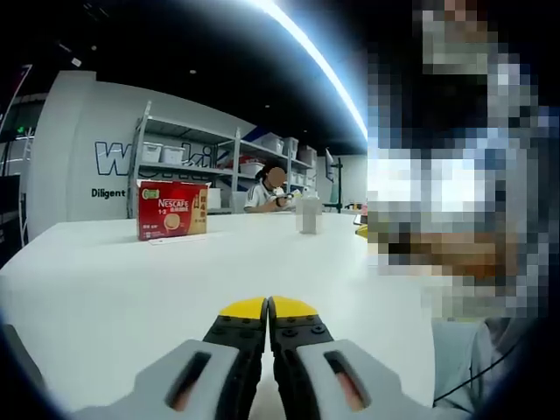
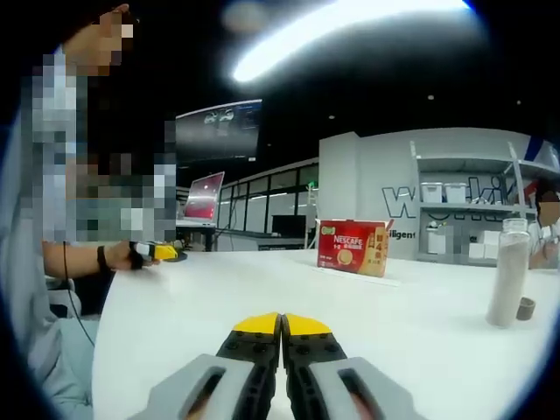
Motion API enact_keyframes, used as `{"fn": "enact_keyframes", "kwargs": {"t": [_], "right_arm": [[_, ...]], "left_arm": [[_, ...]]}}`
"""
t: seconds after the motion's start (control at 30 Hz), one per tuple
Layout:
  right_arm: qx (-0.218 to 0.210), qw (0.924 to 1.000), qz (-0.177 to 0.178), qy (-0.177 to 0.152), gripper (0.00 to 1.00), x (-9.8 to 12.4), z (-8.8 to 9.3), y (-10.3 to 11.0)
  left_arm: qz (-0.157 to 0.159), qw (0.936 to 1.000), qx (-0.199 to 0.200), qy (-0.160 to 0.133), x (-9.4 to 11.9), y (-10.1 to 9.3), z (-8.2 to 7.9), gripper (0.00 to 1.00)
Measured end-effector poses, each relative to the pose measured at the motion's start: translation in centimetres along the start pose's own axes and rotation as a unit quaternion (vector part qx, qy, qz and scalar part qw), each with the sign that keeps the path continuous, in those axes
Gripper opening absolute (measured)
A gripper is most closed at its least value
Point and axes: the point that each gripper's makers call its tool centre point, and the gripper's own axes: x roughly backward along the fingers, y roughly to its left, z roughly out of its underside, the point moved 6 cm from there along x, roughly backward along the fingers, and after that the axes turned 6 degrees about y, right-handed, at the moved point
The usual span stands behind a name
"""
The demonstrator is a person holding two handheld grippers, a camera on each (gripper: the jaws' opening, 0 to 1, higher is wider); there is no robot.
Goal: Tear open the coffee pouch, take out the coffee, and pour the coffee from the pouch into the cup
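Nescafe box [image 1: 172, 210] upright on table [image 1: 114, 289], long axis horizontal.

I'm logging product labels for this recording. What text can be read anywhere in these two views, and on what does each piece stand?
"NESCAFE": on the red box standing on the white table.
"Diligent": small dark print on the back wall, cut off by the shelf unit.
"W…": large blue outline letters on that wall, mostly hidden by the shelves; the whole word cannot be read.
Smaller print on the red box: too small to read.
The laptop screen: blurred.
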Motion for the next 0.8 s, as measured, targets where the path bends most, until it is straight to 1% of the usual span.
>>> {"fn": "enact_keyframes", "kwargs": {"t": [0.8], "right_arm": [[0.002,1.0000,0.000,0.002,0.02,-0.06,-0.01,0.08]], "left_arm": [[-0.002,1.0000,-0.008,0.002,0.09,0.48,0.12,0.04]]}}
